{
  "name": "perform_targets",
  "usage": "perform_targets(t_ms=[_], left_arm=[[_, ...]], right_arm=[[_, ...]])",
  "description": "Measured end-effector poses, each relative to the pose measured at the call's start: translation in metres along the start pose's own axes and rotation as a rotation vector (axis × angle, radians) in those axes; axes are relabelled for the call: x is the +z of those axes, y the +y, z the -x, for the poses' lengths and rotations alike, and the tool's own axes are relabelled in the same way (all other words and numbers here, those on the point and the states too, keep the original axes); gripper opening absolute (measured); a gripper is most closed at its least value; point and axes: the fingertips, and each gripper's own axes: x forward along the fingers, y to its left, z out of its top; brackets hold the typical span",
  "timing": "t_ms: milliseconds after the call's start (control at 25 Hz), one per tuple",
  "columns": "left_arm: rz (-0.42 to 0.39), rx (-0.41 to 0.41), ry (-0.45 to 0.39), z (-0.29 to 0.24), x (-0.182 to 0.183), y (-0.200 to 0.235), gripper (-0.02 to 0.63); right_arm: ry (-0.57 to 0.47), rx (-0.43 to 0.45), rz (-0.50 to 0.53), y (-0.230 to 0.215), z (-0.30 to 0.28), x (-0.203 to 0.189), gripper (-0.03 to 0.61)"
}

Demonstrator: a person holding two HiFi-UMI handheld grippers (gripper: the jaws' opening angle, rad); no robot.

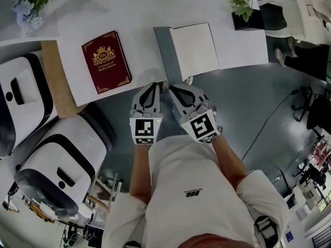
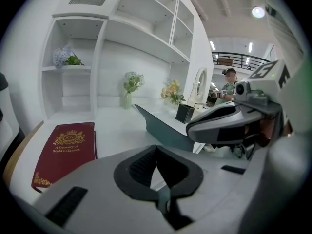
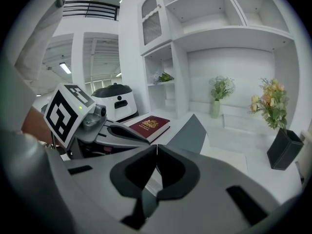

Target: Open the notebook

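The notebook [image 1: 194, 50] lies on the white table [image 1: 139, 9] just beyond both grippers, showing a white page, with its grey cover [image 1: 163, 50] raised along the left side. That cover stands tilted in the left gripper view [image 2: 163, 129] and in the right gripper view [image 3: 189, 130]. My left gripper [image 1: 153, 84] and right gripper [image 1: 170, 88] sit side by side at the table's near edge, short of the notebook and not touching it. Each has its jaws closed tip to tip with nothing between them, as seen for the left gripper [image 2: 156, 148] and the right gripper [image 3: 156, 147].
A dark red hardback book [image 1: 106, 61] lies left of the notebook. A black pot of flowers [image 1: 242, 8] stands at the back right, blue flowers [image 1: 28, 6] at the back left. Two white machines [image 1: 59, 164] stand left of me beside a wooden strip [image 1: 56, 79].
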Motion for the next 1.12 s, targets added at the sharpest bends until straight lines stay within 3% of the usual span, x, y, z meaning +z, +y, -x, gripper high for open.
perform_targets(t_ms=[1120], left_arm=[[0.087,0.122,0.011,0.023,-0.040,0.042,0.000]], right_arm=[[0.065,0.129,0.042,0.037,-0.059,-0.032,-0.002]])
